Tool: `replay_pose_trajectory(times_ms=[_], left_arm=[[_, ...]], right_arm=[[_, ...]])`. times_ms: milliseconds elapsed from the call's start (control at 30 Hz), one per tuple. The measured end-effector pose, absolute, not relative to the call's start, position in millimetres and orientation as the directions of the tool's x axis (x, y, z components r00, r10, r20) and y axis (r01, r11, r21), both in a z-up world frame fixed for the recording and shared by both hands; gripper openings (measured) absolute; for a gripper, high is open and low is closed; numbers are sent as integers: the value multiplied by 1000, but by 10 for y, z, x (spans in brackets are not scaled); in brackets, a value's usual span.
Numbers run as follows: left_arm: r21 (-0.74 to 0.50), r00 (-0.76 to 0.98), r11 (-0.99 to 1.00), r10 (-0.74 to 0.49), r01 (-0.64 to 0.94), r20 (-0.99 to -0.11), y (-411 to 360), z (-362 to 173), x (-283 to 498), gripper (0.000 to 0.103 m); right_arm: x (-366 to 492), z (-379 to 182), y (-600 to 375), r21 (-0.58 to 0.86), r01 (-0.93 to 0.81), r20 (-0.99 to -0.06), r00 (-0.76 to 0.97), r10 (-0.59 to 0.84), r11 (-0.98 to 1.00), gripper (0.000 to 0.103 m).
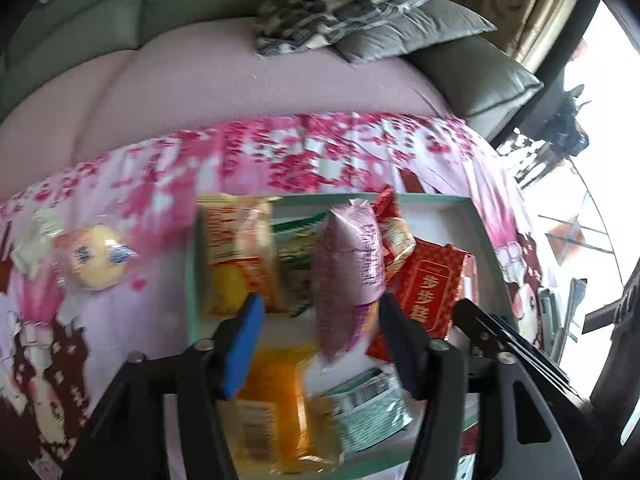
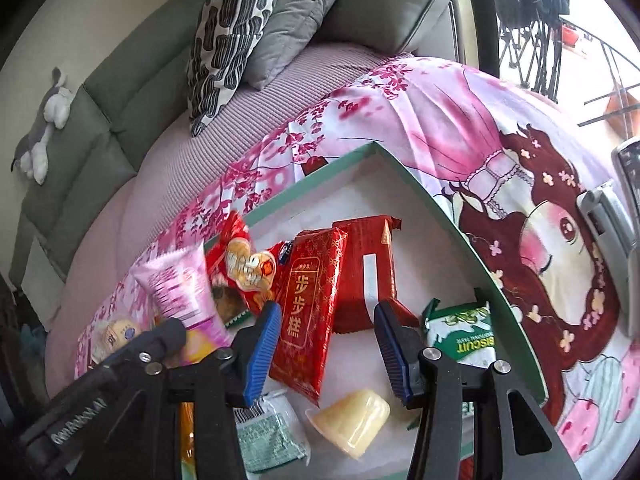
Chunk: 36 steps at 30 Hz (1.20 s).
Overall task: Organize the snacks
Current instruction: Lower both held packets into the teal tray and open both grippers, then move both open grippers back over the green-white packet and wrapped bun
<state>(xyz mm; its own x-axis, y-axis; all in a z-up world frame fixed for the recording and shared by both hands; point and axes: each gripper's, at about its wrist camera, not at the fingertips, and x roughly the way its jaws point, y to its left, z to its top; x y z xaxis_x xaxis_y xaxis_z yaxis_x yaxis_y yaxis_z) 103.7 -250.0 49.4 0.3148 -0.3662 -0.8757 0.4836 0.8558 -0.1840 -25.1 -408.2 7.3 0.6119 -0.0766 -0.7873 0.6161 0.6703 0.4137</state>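
Now your left gripper (image 1: 320,312) stands apart around a pink snack pack (image 1: 348,276) over the green tray (image 2: 432,192). Your right gripper (image 2: 326,320) gapes above the red packet (image 2: 310,312), gripping nothing.

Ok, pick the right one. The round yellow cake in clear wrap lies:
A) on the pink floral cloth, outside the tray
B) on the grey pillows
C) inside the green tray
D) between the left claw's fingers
A: the cake lies on the cloth, left of the tray's rim, apart from the snacks inside.
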Motion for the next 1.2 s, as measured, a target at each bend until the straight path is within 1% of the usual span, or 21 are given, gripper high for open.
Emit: replay_pose_trajectory(times_ms=[33, 67, 133, 167, 200, 233, 333, 400, 433, 567, 633, 700, 1033, 1200], left_arm=[[-169, 329, 865, -351, 473, -877, -2457, 507, 1030, 71], [-152, 341, 875, -332, 460, -879, -2411, 510, 1022, 73], [-128, 354, 890, -301, 437, -886, -2335, 499, 1017, 75], [-119, 363, 898, -288, 423, -886, -2285, 490, 1015, 76], [-114, 368, 904, -280, 413, -887, -2253, 478, 1014, 79], [-105, 375, 910, -268, 401, -888, -2213, 466, 1017, 82], [-94, 388, 923, -248, 374, -887, -2120, 443, 1035, 85], [-86, 398, 931, -234, 355, -887, -2054, 427, 1045, 90], [-82, 404, 934, -228, 348, -886, -2027, 418, 1055, 92], [-65, 423, 943, -207, 326, -882, -1922, 387, 1054, 93], [-61, 427, 947, -199, 316, -882, -1873, 362, 1055, 98], [-58, 432, 951, -192, 305, -881, -1822, 344, 1056, 100], [-61, 434, 952, -193, 299, -880, -1633, 297, 996, 100], [-69, 416, 960, -181, 271, -891, -1409, 277, 971, 100]], right_arm=[[-259, 87, -4072, 407, 616, -790, 608, -78, 674, 63], [-270, 102, -4056, 397, 618, -794, 602, -84, 678, 69], [-283, 124, -4025, 373, 622, -803, 588, -97, 688, 72], [-287, 135, -4008, 360, 622, -806, 582, -104, 695, 75], [-292, 146, -3990, 348, 621, -808, 579, -112, 702, 81], [-300, 160, -3971, 337, 619, -808, 577, -120, 709, 83], [-318, 203, -3920, 319, 608, -804, 580, -133, 727, 86], [-335, 222, -3901, 318, 607, -798, 586, -141, 728, 101], [-342, 233, -3889, 314, 606, -795, 589, -146, 731, 103], [-350, 240, -3873, 313, 605, -798, 586, -143, 732, 103], [-353, 234, -3865, 310, 606, -802, 581, -141, 733, 103], [-350, 237, -3849, 300, 605, -804, 577, -146, 738, 103], [-318, 289, -3677, 272, 580, -810, 568, -142, 768, 103], [-262, 327, -3550, 256, 561, -809, 570, -144, 787, 103]])
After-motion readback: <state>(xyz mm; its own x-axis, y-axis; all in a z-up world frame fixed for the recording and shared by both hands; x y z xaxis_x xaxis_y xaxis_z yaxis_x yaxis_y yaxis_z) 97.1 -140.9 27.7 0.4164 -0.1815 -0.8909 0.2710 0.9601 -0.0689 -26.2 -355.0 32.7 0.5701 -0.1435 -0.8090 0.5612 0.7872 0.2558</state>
